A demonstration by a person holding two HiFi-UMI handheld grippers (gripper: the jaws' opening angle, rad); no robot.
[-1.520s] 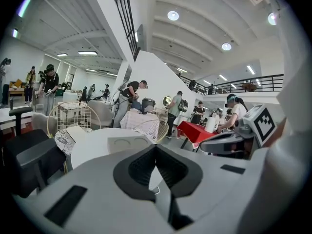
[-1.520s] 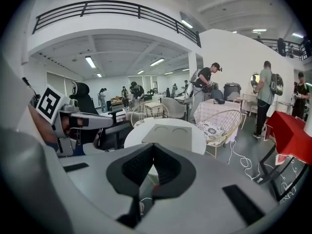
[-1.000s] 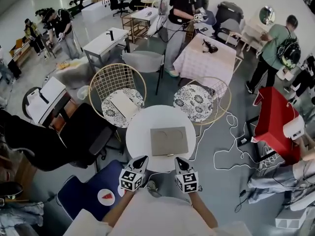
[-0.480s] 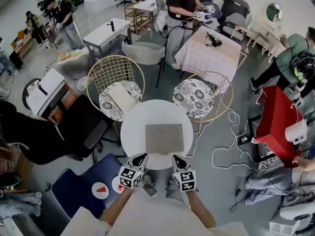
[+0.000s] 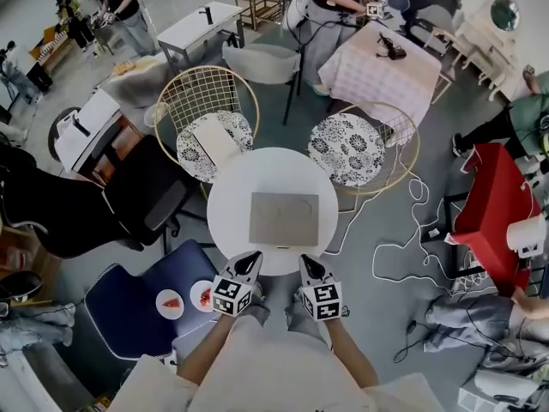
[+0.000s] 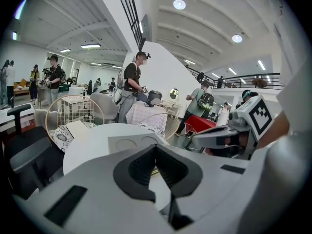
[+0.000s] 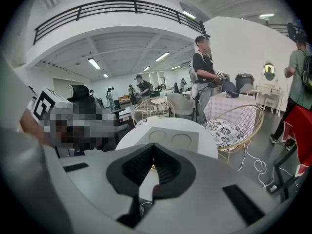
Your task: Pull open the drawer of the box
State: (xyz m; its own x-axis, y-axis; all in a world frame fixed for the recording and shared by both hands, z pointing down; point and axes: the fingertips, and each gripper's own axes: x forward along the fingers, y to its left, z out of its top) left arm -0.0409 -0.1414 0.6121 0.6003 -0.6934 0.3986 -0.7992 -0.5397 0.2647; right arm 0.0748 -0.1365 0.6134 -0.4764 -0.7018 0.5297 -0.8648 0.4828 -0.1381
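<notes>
A flat grey box with two round recesses in its top lies in the middle of the round white table. A small brassy pull shows at the box's near edge. My left gripper hovers at the table's near rim, just short of the box's near left corner, shut and empty. My right gripper mirrors it by the near right corner, also shut with nothing in it. In the left gripper view the box lies beyond the closed jaw tips. The right gripper view shows the box past its own closed tips.
Two gold wire chairs with patterned cushions stand behind the table. A black office chair is at the left and a blue seat with small plates at the near left. Cables and a red cabinet lie to the right. People stand further back.
The head view has shifted, so the table and box sit slightly higher in the frame. Both grippers stay shut at the table's near rim, a little closer to the box.
</notes>
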